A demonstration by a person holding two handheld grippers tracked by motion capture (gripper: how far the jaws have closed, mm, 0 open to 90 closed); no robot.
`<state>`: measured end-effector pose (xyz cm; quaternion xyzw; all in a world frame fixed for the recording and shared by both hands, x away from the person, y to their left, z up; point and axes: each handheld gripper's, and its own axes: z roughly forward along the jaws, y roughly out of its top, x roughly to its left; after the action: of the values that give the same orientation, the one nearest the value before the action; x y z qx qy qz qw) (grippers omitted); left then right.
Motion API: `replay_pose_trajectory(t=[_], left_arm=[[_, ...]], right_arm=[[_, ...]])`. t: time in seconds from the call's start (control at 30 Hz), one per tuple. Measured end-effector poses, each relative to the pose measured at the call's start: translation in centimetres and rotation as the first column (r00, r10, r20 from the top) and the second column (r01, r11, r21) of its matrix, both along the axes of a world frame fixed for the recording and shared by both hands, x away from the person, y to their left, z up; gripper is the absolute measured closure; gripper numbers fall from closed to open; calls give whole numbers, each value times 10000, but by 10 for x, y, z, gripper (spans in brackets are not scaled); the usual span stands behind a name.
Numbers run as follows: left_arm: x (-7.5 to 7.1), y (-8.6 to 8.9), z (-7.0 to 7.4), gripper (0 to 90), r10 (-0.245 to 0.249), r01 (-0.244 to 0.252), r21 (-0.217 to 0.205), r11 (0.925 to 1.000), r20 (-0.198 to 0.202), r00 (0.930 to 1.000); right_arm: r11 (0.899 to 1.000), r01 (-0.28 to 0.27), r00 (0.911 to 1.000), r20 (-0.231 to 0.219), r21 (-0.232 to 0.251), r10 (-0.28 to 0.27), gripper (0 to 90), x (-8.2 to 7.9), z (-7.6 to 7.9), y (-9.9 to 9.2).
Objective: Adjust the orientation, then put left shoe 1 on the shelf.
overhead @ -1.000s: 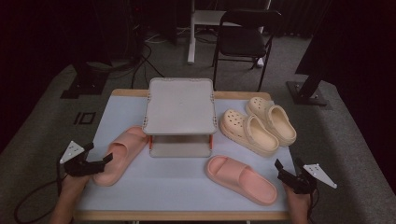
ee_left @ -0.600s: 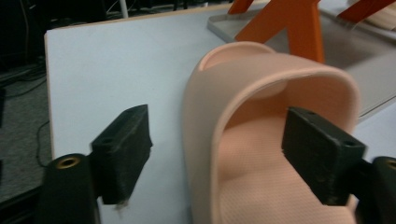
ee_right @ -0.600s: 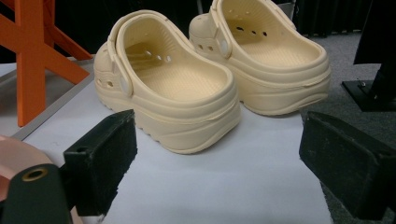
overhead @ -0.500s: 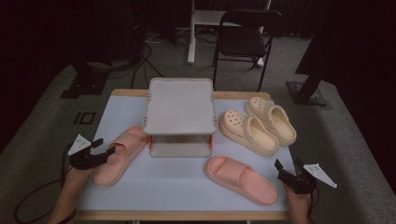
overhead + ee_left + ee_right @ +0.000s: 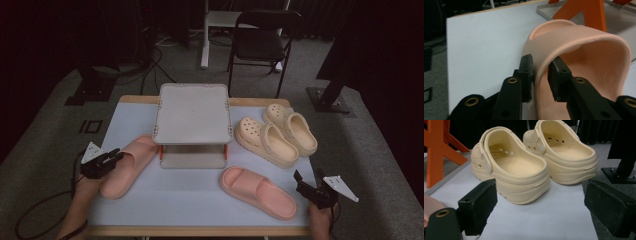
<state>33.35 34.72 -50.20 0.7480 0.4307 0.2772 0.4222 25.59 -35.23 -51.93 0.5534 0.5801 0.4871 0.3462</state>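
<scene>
Pink moulded foam is what my left gripper (image 5: 111,158) has between its fingers (image 5: 527,72): the pink foam slide sandal (image 5: 127,165) at the left of the pale blue bench (image 5: 190,200), just beside the grey two-tier shoe rack with orange legs (image 5: 192,114). The fingers have just been closing, and in the left gripper view they stand narrow, one outside and one inside the side wall of the sandal's strap, pressing on it. My left forearm comes in low from the bench's near left corner, the gripper lying level and pointing toward the rack. The strap is smooth and arched, the footbed finely dimpled.

My right gripper (image 5: 306,183) rests at the near right corner, fingers wide with nothing between them. Ahead of it stand two cream perforated foam clogs (image 5: 511,172), thick-soled and rounded. A second pink foam slide sandal (image 5: 257,191) lies just left of that gripper.
</scene>
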Motion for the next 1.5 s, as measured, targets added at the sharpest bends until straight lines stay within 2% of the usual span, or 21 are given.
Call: replay_pose_trajectory(t=[0.13,0.27,0.37,0.4,0.43,0.6,0.8,0.87,1.03,1.17,1.33,1.5], left_arm=[[-4,-2,2,776,47,-49,310,9995,62,10000],[-11,-1,5,802,260,-260,21,9997,191,9995],[-14,-1,6,802,306,-308,88,9995,217,9993],[-24,-2,9,800,310,-304,-202,9993,305,9991],[-28,-2,10,802,290,-277,-386,9989,343,9990],[-45,-10,12,822,182,-176,-308,9994,192,9997],[-61,-27,14,822,-117,120,-357,9993,89,9999],[-63,-33,16,823,-174,173,-329,9993,-22,9998],[-65,-44,20,824,-241,241,-364,9990,0,9997],[-67,-53,23,824,-427,429,-233,9988,91,9990],[-66,-67,23,825,-506,505,-176,9986,-62,9987],[-63,-80,24,825,-538,539,-157,9984,62,9985]], right_arm=[[10000,-51,10000,5,4,51,108,0,0,0],[9998,-129,9999,16,137,128,108,0,0,-1],[9997,-149,9999,-28,167,149,108,1,0,-2],[9991,-251,9997,15,345,251,108,1,0,-4],[9987,-303,9995,72,421,300,108,0,0,-5],[9971,-212,9996,200,729,198,108,0,0,-8],[9982,-262,9996,153,541,254,109,1,1,-6],[9983,-279,9995,145,509,272,109,2,1,-6],[9981,-341,9994,93,504,337,109,2,1,-6],[9986,-413,9991,43,336,412,108,3,1,-5],[9986,-410,9992,1,322,410,108,3,0,-4],[9985,-420,9991,-4,352,420,109,4,0,-4]])
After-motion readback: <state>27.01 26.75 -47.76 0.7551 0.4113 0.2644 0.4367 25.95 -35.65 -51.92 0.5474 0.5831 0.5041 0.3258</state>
